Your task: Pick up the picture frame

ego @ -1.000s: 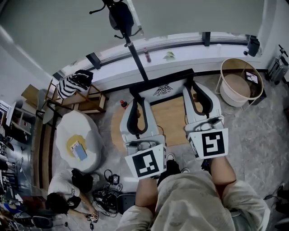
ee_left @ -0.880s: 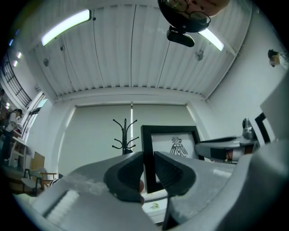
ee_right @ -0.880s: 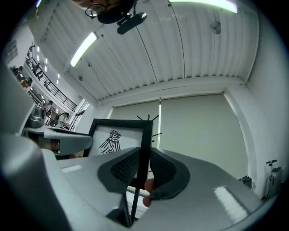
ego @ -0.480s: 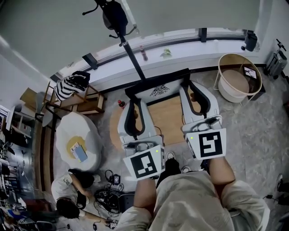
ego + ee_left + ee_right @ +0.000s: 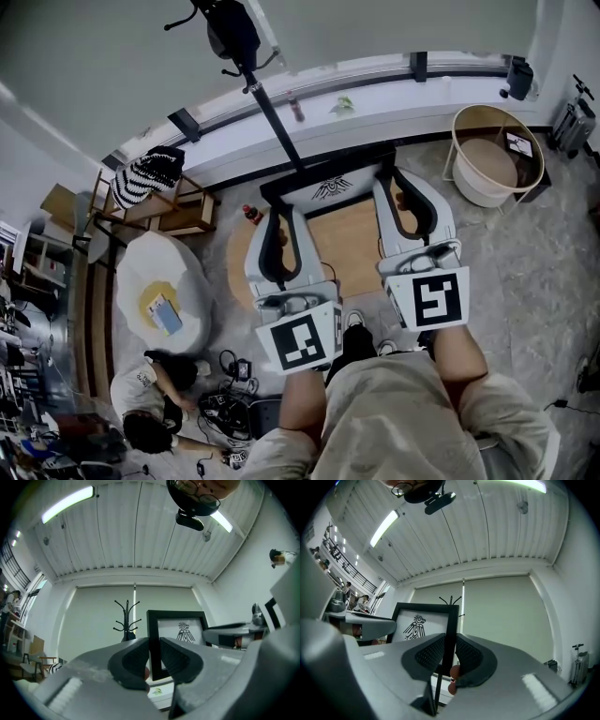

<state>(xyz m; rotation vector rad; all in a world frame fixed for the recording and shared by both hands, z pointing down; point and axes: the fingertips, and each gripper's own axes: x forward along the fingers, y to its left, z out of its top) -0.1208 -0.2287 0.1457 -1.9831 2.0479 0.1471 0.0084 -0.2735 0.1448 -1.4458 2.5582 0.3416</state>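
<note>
The picture frame (image 5: 350, 234) has a black rim and a brown back and bears a bird drawing on white. It is held up off the low table between both grippers. My left gripper (image 5: 277, 208) is shut on its left side bar and my right gripper (image 5: 397, 181) on its right side bar. In the left gripper view the black bar of the picture frame (image 5: 177, 631) stands pressed between the dark pads of the left gripper (image 5: 154, 656). In the right gripper view the picture frame (image 5: 423, 624) has its edge clamped the same way by the right gripper (image 5: 449, 652).
A round wooden table (image 5: 239, 274) lies under the frame, with a red bottle (image 5: 251, 215) beside it. A coat stand (image 5: 234, 37) rises behind. A round basket (image 5: 497, 155) stands at the right, a white beanbag (image 5: 164, 281) at the left, and a person (image 5: 150, 417) crouches at the lower left.
Both grippers and the frame have kept their hold and place. The head view has shifted slightly, and the person at the lower left has moved on the floor.
</note>
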